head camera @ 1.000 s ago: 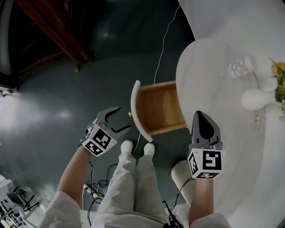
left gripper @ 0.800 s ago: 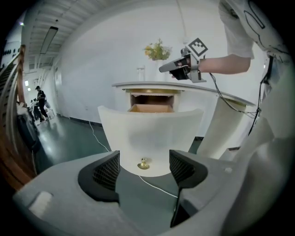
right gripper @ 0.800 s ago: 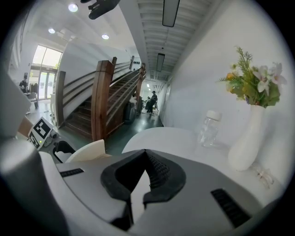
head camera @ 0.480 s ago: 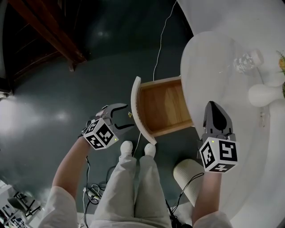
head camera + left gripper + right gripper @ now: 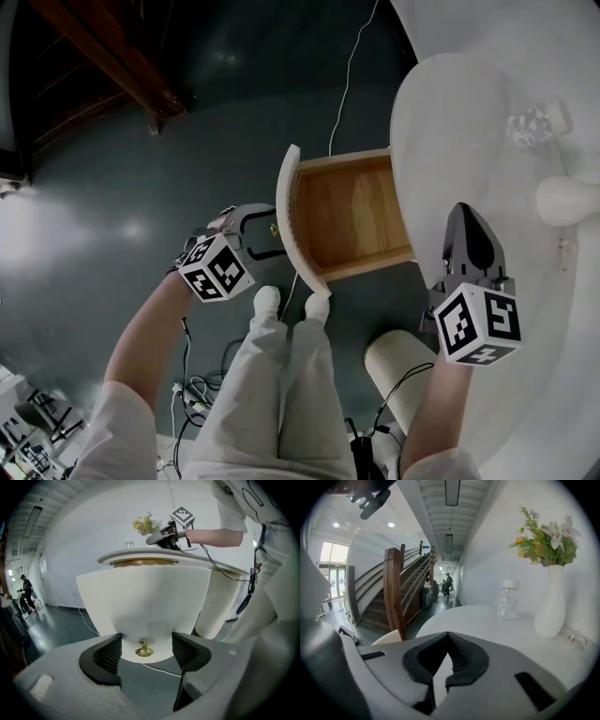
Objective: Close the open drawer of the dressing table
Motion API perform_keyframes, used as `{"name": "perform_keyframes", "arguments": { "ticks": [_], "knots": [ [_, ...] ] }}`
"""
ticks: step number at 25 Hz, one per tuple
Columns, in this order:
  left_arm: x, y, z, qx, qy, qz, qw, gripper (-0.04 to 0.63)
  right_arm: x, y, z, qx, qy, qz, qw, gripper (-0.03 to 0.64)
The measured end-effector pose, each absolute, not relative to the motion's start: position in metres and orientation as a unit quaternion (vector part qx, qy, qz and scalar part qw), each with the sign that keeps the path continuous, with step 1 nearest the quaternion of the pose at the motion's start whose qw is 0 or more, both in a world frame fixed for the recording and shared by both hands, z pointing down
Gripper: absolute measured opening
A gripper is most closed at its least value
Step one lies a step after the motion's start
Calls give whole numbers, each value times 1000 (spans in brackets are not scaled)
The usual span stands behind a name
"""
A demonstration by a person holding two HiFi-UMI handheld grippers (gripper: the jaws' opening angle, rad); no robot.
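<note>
The dressing table's drawer [image 5: 349, 217] stands pulled out, with a bare wooden inside and a curved white front [image 5: 292, 223]. A small brass knob [image 5: 274, 229] sits on that front. My left gripper [image 5: 276, 233] is open, one jaw on each side of the knob [image 5: 144, 650], close to the front [image 5: 145, 602] but not gripping. My right gripper [image 5: 469, 236] is shut and empty, hovering over the white table top [image 5: 450, 122] beside the drawer. In the right gripper view the right gripper [image 5: 442, 658] points across the table top [image 5: 483, 620].
A white vase [image 5: 550, 607] with flowers and a glass jar [image 5: 508, 600] stand at the back of the table. A white cylindrical stool [image 5: 401, 373] sits under my right arm. A cable [image 5: 343, 86] runs over the dark floor. A wooden staircase [image 5: 103, 66] rises at far left.
My left gripper has moved right to the drawer front, so its open jaws now flank the knob. My right gripper stayed shut over the table.
</note>
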State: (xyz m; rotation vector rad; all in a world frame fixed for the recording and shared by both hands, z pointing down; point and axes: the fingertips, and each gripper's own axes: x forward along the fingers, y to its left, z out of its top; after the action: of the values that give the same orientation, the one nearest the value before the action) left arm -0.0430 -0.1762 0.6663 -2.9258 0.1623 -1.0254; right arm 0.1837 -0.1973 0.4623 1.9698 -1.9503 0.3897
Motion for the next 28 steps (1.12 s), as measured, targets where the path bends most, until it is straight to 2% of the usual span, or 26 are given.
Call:
{"name": "perform_keyframes", "arguments": {
  "ticks": [14, 28],
  "knots": [
    [-30, -178, 667, -936, 49, -348, 21, 341, 183, -196, 457, 677, -697, 91, 217, -5],
    [-5, -182, 667, -935, 44, -352, 20, 341, 203, -194, 454, 667, -705, 83, 226, -5]
  ]
}}
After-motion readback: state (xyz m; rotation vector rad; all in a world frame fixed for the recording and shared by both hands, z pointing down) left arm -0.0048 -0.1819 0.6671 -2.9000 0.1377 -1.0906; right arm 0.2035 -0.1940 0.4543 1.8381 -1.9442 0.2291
